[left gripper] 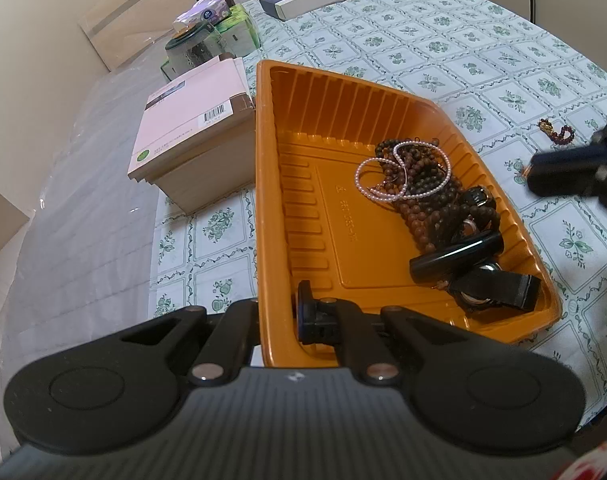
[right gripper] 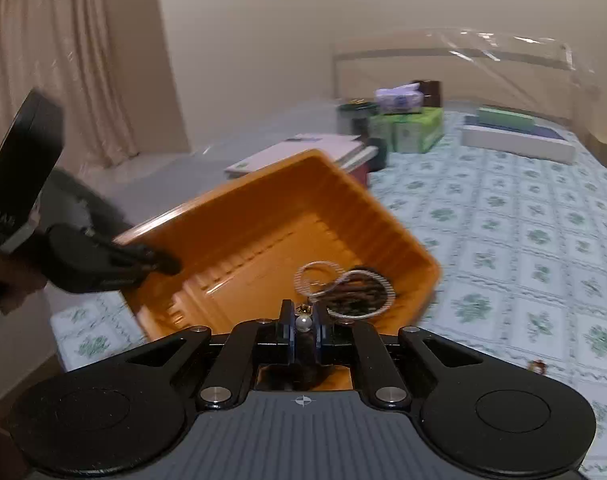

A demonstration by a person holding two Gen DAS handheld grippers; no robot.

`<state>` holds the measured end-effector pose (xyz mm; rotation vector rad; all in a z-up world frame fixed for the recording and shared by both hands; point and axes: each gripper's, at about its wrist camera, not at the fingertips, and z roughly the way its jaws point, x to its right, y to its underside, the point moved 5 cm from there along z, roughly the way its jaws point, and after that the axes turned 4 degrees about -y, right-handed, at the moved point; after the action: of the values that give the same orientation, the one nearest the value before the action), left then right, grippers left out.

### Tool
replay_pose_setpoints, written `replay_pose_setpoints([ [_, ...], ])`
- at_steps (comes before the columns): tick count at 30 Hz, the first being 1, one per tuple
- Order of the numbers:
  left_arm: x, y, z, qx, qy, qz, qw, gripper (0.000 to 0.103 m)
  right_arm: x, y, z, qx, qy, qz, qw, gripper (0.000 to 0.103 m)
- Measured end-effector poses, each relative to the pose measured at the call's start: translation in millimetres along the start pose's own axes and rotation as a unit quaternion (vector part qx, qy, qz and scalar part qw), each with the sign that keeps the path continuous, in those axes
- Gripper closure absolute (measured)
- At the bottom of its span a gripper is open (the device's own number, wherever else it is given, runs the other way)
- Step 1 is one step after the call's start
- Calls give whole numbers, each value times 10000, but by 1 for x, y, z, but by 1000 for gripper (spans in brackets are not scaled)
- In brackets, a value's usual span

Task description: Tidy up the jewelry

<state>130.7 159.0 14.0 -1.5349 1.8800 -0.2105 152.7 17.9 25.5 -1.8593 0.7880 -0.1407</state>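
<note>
Right-wrist view: the right gripper [right gripper: 303, 322] was clamped on a small pearl piece [right gripper: 303, 323], probably an earring, seen at lower centre between the 2 fingers. The orange tray [right gripper: 263, 184] lay directly ahead of and just below this gripper, filling the frame's middle, its long axis running from lower left to upper right. The pearl string [right gripper: 323, 276] and dark beads [right gripper: 357, 292] sat in the tray's lower-right corner, just beyond the fingertips.

Left-wrist view: the left gripper [left gripper: 299, 312], at lower centre, was closed on the tray's near rim. The watch [left gripper: 479, 288] lay at the tray's lower right. A red bracelet [left gripper: 559, 132] rested on the desk [left gripper: 423, 40], right of the tray, nearer the right gripper. Judged next: release the pearl piece over the tray.
</note>
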Motion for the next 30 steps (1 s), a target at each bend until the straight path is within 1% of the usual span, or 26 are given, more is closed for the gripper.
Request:
replay_pose_setpoints([
  [5,0,0,0,11,9,20,10000,100,-17,5,17,-156,-159,-148,9996,94],
  [9,1,0,0,9,10,19,10000,100,-20,7,22,-201,-221,-218,9993,94],
  [12,1,0,0,10,11,19,10000,100,-21,8,22,-198,-430,-230,9986,93],
  [13,1,0,0,11,11,19,10000,100,-21,8,22,-189,-446,-223,9986,91],
  [14,1,0,0,11,10,19,10000,100,-20,8,21,-186,-416,-220,9987,83],
  [15,1,1,0,12,9,21,10000,100,-19,9,19,-168,-391,-200,9989,73],
  [17,0,0,0,8,8,16,10000,100,-11,11,14,-136,-315,-91,9994,62],
  [21,1,1,0,7,10,6,10000,100,17,21,-2,-99,82,183,9998,61],
  [24,2,1,-1,5,-1,7,10000,100,47,35,-16,-129,552,420,9975,61],
  [28,2,1,-1,3,-4,6,10000,100,91,54,-36,-246,1273,771,9886,61],
  [30,2,0,-1,2,-6,10,10000,100,111,60,-44,-241,1529,924,9836,61],
])
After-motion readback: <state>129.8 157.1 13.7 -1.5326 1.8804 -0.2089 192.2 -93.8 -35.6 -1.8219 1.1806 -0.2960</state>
